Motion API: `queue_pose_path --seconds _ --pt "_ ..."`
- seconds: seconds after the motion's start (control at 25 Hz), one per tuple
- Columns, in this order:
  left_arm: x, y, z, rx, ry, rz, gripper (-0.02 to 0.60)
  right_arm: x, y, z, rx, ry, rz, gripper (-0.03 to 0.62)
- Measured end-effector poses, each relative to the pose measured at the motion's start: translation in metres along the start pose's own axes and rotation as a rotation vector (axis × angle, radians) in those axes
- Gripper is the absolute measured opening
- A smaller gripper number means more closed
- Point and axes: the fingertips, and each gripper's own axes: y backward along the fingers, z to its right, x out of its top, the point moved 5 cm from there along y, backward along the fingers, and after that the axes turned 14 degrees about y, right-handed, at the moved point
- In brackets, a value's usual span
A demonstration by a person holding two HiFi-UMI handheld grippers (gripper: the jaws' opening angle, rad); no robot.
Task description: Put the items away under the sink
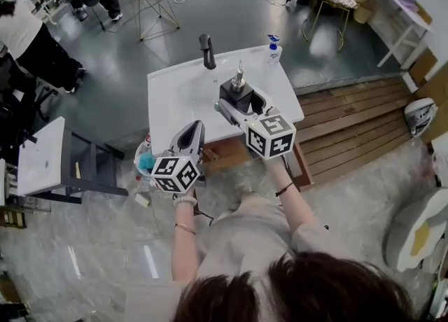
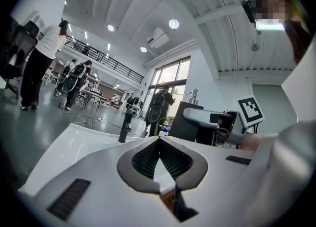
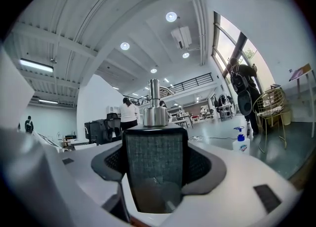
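Note:
A black square soap dispenser (image 1: 233, 94) with a silver pump top is clamped between the jaws of my right gripper (image 1: 241, 101), held upright over the front of the white sink top (image 1: 171, 96). In the right gripper view the dispenser (image 3: 155, 167) fills the gap between both pads. My left gripper (image 1: 194, 130) hovers at the sink's front left edge, its tips together and holding nothing; in its own view the left gripper (image 2: 159, 141) points level across the sink (image 2: 74, 142), with the dispenser (image 2: 190, 118) off to the right.
A black faucet (image 1: 207, 50) rises at the back of the sink, and a small blue-capped pump bottle (image 1: 274, 50) stands at its back right corner. Blue items (image 1: 145, 163) lie low at the sink's left. Nearby are a white side table (image 1: 42, 156) and wooden decking (image 1: 350, 124).

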Motion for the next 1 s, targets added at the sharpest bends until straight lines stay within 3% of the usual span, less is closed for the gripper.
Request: queue_pose_path --seconds 1.0 --pt "-0.056 0.063 0.063 0.132 -0.023 0.0 0.003 -0.011 0.095 -0.041 0.176 0.014 -0.022 0.319"
